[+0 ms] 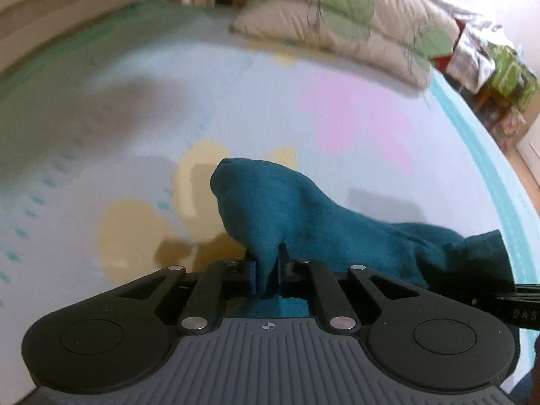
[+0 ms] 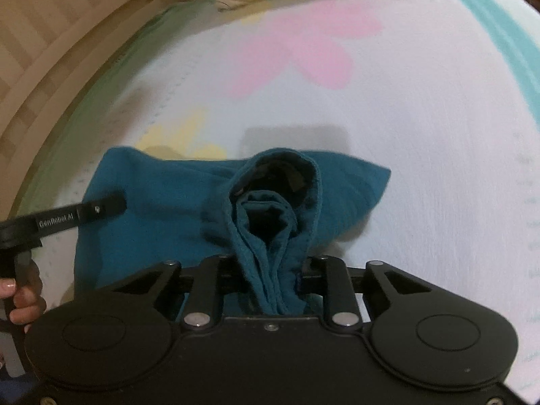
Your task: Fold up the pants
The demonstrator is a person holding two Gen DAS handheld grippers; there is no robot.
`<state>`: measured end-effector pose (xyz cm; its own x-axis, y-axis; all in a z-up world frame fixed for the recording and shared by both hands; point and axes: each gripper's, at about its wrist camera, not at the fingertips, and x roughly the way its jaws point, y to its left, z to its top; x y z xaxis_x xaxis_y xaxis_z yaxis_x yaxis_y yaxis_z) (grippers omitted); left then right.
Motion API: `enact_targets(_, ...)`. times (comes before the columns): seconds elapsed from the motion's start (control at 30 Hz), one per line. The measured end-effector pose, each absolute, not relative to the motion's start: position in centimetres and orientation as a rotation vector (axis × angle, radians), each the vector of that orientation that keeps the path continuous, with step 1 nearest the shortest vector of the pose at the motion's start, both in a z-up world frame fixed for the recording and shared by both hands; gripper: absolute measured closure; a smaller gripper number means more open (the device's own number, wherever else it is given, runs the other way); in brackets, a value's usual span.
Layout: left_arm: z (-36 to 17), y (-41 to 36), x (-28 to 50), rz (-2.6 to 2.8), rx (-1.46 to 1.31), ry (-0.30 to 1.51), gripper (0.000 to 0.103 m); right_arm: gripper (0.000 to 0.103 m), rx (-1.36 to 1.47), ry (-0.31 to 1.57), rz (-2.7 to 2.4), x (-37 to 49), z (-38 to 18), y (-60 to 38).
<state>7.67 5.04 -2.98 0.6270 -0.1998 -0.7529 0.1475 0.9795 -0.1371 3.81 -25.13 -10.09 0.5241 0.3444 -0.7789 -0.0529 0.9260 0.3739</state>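
Note:
Teal pants (image 1: 303,216) lie bunched on a bed sheet (image 1: 135,128) printed with pink and yellow flowers. My left gripper (image 1: 267,276) is shut on a pinched fold of the teal cloth, which rises in a peak above its blue pads. In the right wrist view the pants (image 2: 162,209) lie partly flat, and my right gripper (image 2: 270,280) is shut on a thick bundle of several cloth layers with an open hem mouth above it. A black finger of the left gripper (image 2: 101,209) reaches in from the left over the cloth.
Stacked pillows (image 1: 354,20) with green leaf prints lie at the far end of the bed. A wooden bed frame (image 2: 50,50) curves along the left. A hand (image 2: 23,300) holds the other gripper's handle. Cluttered boxes (image 1: 499,77) stand beyond the bed's right edge.

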Motion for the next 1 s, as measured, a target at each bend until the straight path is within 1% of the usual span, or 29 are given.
enact_targets(0.3, 0.8, 10.6, 9.9, 0.057, -0.082, 0.707, 0.093, 0.072, 0.238, 0.910, 0.395, 12.4, -6.3, -18.1)
enact_targets(0.37, 0.6, 11.1, 10.9, 0.093, -0.070, 0.711, 0.093, 0.072, 0.233, 0.915, 0.413, 14.7, -6.4, -16.9)
enact_targets(0.47, -0.9, 11.9, 12.8, 0.119, -0.062, 0.782, 0.092, 0.071, 0.198, 0.943, 0.414, 17.5, -7.8, -15.3)
enact_targets(0.53, -2.4, 12.3, 14.0, 0.135, -0.063, 0.845, 0.090, 0.068, 0.164, 0.977, 0.410, 18.5, -9.0, -14.5)
enact_targets(0.57, -3.1, 12.6, 14.7, 0.144, -0.072, 0.876, 0.088, 0.063, 0.149, 0.995, 0.402, 18.9, -9.6, -14.5)
enact_targets(0.6, -3.8, 12.9, 15.1, 0.158, -0.090, 0.904, 0.085, 0.054, 0.136, 1.013, 0.386, 19.2, -10.3, -14.5)
enact_targets(0.67, -4.6, 13.9, 15.4, 0.200, -0.154, 0.946, 0.082, 0.042, 0.146, 1.043, 0.355, 19.9, -11.2, -15.1)
enact_targets(0.73, -4.7, 15.2, 15.1, 0.244, -0.260, 0.966, 0.082, 0.040, 0.199, 1.062, 0.335, 20.2, -11.4, -16.5)
enact_targets(0.83, -3.5, 16.9, 13.9, 0.304, -0.380, 0.934, 0.082, 0.040, 0.293, 1.052, 0.330, 20.0, -10.8, -18.5)
enact_targets(1.0, -1.9, 16.0, 12.2, 0.358, -0.334, 0.890, 0.082, 0.040, 0.316, 0.951, 0.307, 17.3, -7.9, -20.1)
